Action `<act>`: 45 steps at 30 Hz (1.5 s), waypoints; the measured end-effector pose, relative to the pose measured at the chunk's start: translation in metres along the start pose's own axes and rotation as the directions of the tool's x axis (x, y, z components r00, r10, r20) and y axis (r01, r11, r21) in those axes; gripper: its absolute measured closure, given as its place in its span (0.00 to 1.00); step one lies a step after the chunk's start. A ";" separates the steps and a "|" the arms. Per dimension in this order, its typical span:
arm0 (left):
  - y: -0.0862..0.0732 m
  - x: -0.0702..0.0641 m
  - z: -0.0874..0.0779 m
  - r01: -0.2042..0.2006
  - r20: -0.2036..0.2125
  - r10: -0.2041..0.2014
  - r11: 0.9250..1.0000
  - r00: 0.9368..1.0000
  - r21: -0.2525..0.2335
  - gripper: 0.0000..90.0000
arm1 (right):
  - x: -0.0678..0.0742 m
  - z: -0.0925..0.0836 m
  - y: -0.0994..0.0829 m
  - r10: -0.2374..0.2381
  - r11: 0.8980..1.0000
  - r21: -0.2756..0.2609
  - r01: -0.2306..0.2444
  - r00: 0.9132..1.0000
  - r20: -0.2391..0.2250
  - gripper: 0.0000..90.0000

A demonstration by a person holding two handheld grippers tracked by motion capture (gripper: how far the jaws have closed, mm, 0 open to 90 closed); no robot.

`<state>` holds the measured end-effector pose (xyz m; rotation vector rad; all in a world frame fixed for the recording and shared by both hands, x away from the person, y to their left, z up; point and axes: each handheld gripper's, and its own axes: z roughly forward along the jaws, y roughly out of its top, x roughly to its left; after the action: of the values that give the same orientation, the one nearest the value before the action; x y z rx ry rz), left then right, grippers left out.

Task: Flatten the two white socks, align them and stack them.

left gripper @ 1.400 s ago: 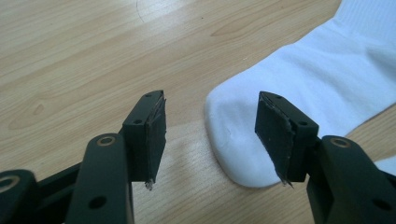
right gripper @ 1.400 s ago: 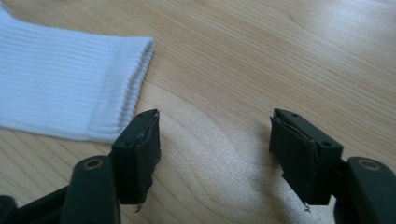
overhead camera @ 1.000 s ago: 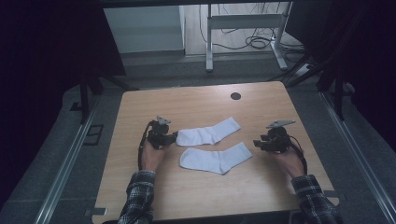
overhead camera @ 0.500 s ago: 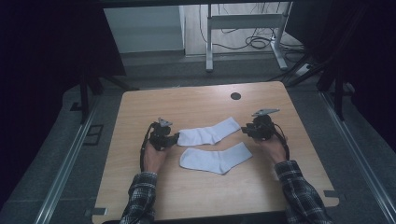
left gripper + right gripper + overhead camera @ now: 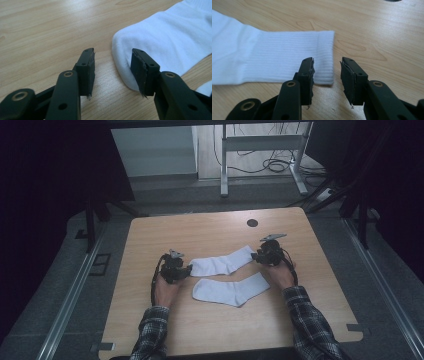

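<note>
My left gripper (image 5: 186, 269) sits at nine o'clock on the wooden table (image 5: 200, 227), jaws parted wide and gripping nothing — the toe of the far sock (image 5: 222, 264) lies between them. The near sock (image 5: 232, 290) lies flat toward six o'clock. My right gripper (image 5: 257, 256), at three o'clock, is parted too, empty, straddling that far sock's ribbed cuff (image 5: 324, 55).

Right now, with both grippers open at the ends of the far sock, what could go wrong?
The left gripper has the far sock's toe at one jaw, not squarely between; closing may pinch only an edge or miss. The right gripper straddles just the cuff's corner, so the grip may slip. The near sock lies close and might get dragged.
</note>
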<state>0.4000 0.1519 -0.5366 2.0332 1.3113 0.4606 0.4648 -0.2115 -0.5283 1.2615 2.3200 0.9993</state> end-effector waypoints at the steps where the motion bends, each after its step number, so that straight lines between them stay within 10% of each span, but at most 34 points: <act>1: 0.000 0.000 0.000 0.000 0.000 0.000 1.000 1.000 0.000 0.64 | 0.000 0.000 0.000 0.000 1.000 0.000 0.000 1.000 0.000 0.69; 11: -0.001 -0.006 0.003 -0.009 0.041 0.009 1.000 0.999 0.001 0.95 | 0.007 0.001 -0.003 -0.005 1.000 0.029 0.005 1.000 -0.017 0.91; 45: 0.008 -0.039 -0.065 -0.125 0.114 0.130 0.991 0.985 -0.055 0.94 | 0.021 -0.096 -0.019 -0.053 0.997 -0.067 0.048 0.996 -0.073 0.92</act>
<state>0.3485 0.1373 -0.4820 2.0798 1.0955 0.4192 0.3875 -0.2423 -0.4726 1.1533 2.3422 1.1136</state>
